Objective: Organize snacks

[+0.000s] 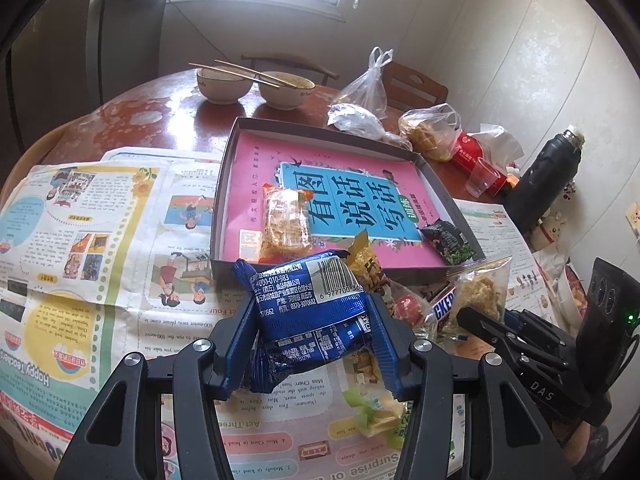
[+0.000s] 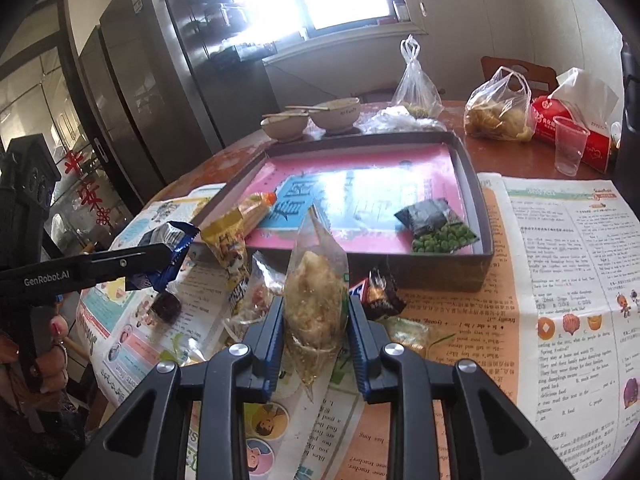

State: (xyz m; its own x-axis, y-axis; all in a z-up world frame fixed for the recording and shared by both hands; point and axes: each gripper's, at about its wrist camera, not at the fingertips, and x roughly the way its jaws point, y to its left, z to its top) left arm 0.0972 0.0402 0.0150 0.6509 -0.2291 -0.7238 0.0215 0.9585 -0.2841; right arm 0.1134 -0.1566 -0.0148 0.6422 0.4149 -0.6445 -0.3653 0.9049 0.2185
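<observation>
Gripping blue packet (image 1: 310,312), left hand-held gripper (image 1: 310,344) raised above newspaper (image 1: 80,220).

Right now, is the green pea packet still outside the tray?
No, the green pea packet lies inside the tray, in its near right corner on the pink book cover.

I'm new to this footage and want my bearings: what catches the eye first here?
The left gripper is shut on a blue snack packet, raised in front of the box. The right gripper pinches a clear bag of fried snack above the newspaper.
</observation>
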